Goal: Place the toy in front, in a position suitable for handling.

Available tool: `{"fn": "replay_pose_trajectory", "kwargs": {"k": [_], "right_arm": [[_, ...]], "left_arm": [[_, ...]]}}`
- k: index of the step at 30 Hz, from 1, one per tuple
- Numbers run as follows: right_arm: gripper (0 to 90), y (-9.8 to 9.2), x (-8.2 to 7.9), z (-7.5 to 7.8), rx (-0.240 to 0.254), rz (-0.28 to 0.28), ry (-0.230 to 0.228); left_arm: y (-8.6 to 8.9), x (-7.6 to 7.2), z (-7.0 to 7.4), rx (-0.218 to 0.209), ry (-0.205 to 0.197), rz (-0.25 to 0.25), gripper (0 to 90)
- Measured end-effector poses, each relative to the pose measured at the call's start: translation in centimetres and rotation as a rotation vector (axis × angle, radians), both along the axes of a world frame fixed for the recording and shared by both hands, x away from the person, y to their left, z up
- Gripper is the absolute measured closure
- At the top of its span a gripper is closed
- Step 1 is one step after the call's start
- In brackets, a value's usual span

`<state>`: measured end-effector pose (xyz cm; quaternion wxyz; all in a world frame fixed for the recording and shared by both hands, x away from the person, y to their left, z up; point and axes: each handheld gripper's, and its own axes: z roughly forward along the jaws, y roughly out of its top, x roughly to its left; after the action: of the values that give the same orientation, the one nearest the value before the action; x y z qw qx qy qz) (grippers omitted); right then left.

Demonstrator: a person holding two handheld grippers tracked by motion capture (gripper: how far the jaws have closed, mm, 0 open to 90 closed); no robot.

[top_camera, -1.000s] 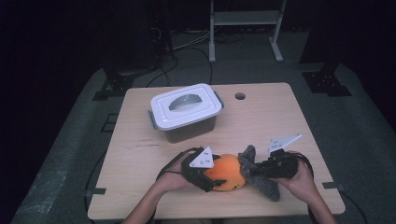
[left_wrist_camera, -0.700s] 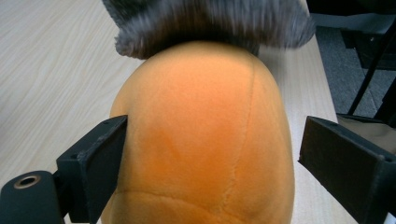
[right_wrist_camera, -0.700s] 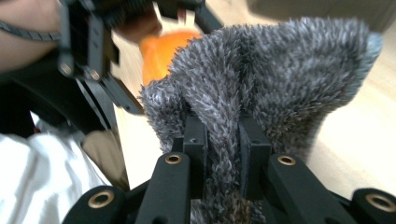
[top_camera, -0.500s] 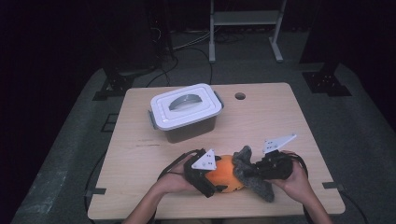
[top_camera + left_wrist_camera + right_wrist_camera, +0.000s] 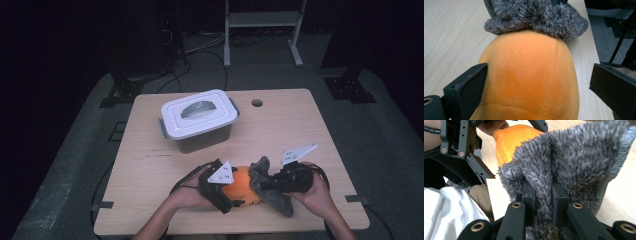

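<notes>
High view first: we see an orange plush toy (image 5: 241, 186) lying on the near edge of the wooden table (image 5: 300, 130), between the person's two hands. A grey fuzzy cloth (image 5: 272, 187) covers its right end and hangs down toward the table edge.

The left gripper (image 5: 226, 194) sits against the left side of the toy, with the left hand (image 5: 187, 192) behind it and the forearm coming from the bottom. In the left gripper view, the two black jaws stand wide apart on both sides of the orange body (image 5: 529, 77); they have just been opening, and the toy is between them. The left jaw is at the plush surface, the right jaw is clearly apart from it, so they do not squeeze the toy.

The right gripper (image 5: 270, 184) is held by the right hand (image 5: 315, 192) and points left toward the toy. In the right gripper view its jaws are pressed together on a fold of the grey cloth (image 5: 574, 165), and the orange toy (image 5: 514, 140) shows behind it.

The table is of light wood with a small round hole (image 5: 257, 103) near the far edge. Around it we see grey carpet (image 5: 75, 165) and a dark room with a metal frame (image 5: 262, 30) behind.

A grey storage box (image 5: 200, 122) with a white closed lid stands on the table, well apart from the toy, on the far left side. We cannot tell what is inside.
</notes>
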<state>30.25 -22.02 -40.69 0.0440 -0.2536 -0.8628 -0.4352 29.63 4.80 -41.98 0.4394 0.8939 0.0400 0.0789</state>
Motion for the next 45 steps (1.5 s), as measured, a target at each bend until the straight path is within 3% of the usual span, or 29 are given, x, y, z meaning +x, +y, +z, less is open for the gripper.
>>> {"fn": "replay_pose_trajectory", "kwargs": {"k": [5,8,11,16,20,22,24,27,29,33,37,41,45], "right_arm": [[75.7,0.2,-0.1,1.1,-0.018,-0.013,-0.041],[75.7,0.7,-0.5,1.9,-0.002,-0.011,-0.069],[75.7,1.5,-0.7,2.1,-0.027,0.005,-0.086],[75.7,1.0,-0.4,1.2,-0.018,0.010,-0.046],[75.7,-0.3,-0.2,0.2,-0.021,-0.005,0.003],[75.7,-0.9,-0.1,0.1,-0.039,-0.026,0.002],[75.8,-1.2,-0.1,0.6,-0.023,-0.041,-0.013],[75.8,-0.4,-0.2,1.4,0.005,-0.027,-0.040],[75.8,0.5,-0.1,1.4,-0.017,-0.008,-0.044],[75.9,1.0,-0.3,0.5,0.000,0.024,-0.007],[75.8,0.7,-0.5,0.2,0.014,0.031,0.007],[75.7,0.4,-0.5,0.2,0.015,0.018,0.010],[75.7,0.0,-0.3,0.4,0.035,-0.011,0.003]], "left_arm": [[-0.1,0.0,-0.1,0.008,-0.008,0.023,2.3],[-0.1,0.0,-0.1,0.007,-0.012,0.020,2.7],[0.0,-0.1,0.0,0.012,-0.027,0.014,5.6],[0.3,0.2,0.1,-0.010,-0.018,0.012,14.5],[0.3,0.1,0.0,-0.007,-0.017,0.004,14.8],[0.3,0.1,0.0,0.000,-0.016,0.001,14.7],[0.2,0.0,0.0,-0.011,-0.005,-0.013,14.8],[0.0,-0.3,0.1,-0.009,-0.005,-0.030,14.6],[0.1,-0.2,0.2,-0.007,0.009,-0.021,13.1],[0.4,0.2,0.8,-0.014,0.045,-0.003,8.9],[0.3,0.5,0.3,0.010,0.082,0.006,7.0],[0.2,0.3,0.6,0.017,0.017,0.001,20.5],[0.3,0.5,1.1,-0.004,-0.052,0.016,26.6]]}}
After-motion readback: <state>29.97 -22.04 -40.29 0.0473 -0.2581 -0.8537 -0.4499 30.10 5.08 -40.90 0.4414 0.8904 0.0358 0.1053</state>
